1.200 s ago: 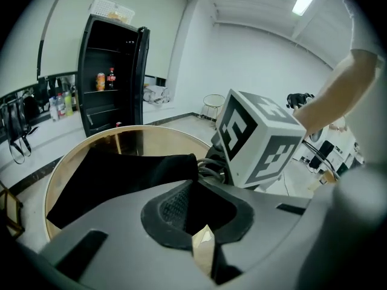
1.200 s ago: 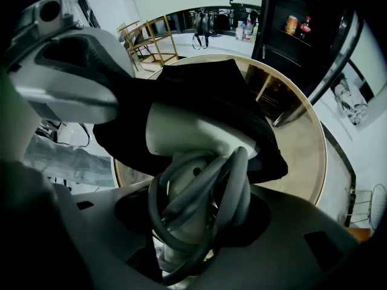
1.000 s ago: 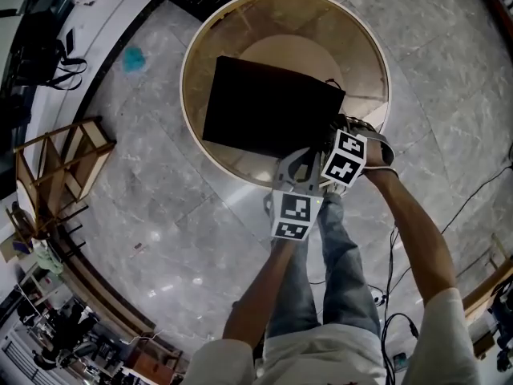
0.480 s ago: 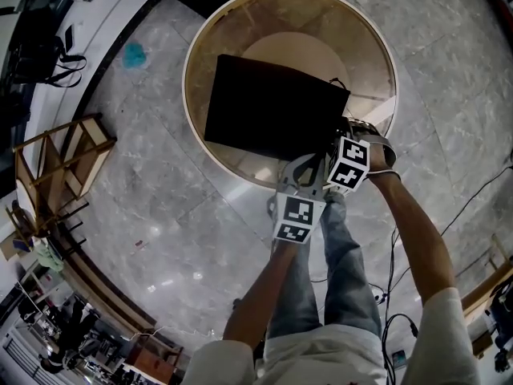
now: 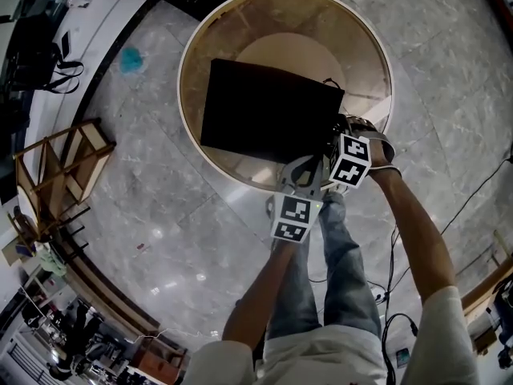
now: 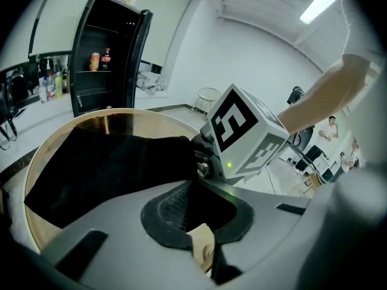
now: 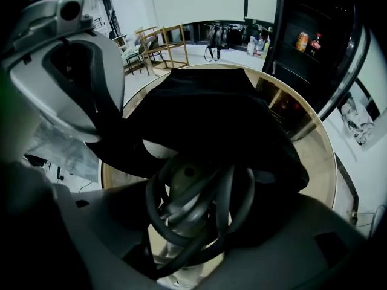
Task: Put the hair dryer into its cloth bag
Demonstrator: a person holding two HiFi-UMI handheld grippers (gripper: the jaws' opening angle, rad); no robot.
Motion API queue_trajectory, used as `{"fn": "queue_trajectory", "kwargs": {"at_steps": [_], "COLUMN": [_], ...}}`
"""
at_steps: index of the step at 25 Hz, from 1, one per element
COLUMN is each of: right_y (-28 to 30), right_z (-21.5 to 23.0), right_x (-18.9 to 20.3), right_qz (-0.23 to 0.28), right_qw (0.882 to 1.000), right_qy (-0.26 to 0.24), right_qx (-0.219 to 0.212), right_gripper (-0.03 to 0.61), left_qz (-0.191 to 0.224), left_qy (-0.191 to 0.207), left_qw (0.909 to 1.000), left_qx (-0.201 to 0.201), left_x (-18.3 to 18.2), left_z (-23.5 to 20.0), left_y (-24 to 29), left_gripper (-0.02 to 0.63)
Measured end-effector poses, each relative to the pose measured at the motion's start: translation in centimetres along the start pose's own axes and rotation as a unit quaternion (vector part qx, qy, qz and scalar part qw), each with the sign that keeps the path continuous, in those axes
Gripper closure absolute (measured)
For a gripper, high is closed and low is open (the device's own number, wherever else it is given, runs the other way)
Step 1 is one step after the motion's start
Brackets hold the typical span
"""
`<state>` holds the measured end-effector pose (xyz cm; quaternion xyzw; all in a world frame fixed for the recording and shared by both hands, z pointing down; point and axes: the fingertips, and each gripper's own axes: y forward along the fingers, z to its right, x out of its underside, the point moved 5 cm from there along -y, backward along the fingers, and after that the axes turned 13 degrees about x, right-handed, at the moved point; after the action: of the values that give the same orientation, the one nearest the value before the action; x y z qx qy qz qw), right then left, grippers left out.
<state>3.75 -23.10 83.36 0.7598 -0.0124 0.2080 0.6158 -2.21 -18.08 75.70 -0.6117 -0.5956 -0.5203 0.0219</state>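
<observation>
**Right claw easing off the dryer at the bag's mouth**

Jaws on my right claw have just been spreading. Little else has shifted in the head view: the bag lies much where it lay, and both claws sit at its near right corner as before. Those jaws now stand wide and point steeply down, with the hair dryer between them, its pale handle wrapped in loops of dark cord. I read the pads as no longer pinching it, so the dryer sits loose in the gap rather than gripped. Its front end is out of sight under black cloth, which I take to mean it is already partly inside.

My left claw is closed tight on a fold of the cloth bag, right beside the dryer. I hold it there, I judge, to keep the mouth lifted and open so the dryer has a way in. It should also stop the bag sliding away when pushed.

Outward from the claws, the bag lies flat and spreads toward the far left of the round wooden surface. Its mouth is at the near right rim, closest to me. Apart from the dryer going in, I cannot see anything inside the bag. Beyond the rim is grey stone floor.
</observation>
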Motion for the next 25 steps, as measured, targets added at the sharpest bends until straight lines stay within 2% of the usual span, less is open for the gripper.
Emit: {"fn": "queue_trajectory", "kwargs": {"at_steps": [3,6,16,25], "right_y": [-0.3,-0.8,-3.2,-2.7], "right_z": [-0.3,-0.3,1.1,0.3], "right_x": [0.3,1.1,5.3,7.6], "right_qz": [0.009,0.013,0.028,-0.001], "right_qw": [1.000,1.000,0.995,0.999], "right_qy": [-0.006,0.002,0.095,0.053], "right_qx": [-0.015,-0.019,-0.002,0.008], "right_gripper": [0.221,0.205,0.192,0.192], "left_qz": [-0.002,-0.004,-0.011,-0.023], "left_qy": [0.002,0.000,0.005,0.008], "left_qw": [1.0000,1.0000,0.9999,0.9996], "left_qx": [-0.003,-0.005,-0.011,-0.016], "left_x": [-0.1,0.0,-0.2,0.0], "left_z": [-0.2,0.0,0.0,0.0], "left_y": [0.0,0.1,0.4,0.7], "left_gripper": [0.574,0.573,0.573,0.574]}}
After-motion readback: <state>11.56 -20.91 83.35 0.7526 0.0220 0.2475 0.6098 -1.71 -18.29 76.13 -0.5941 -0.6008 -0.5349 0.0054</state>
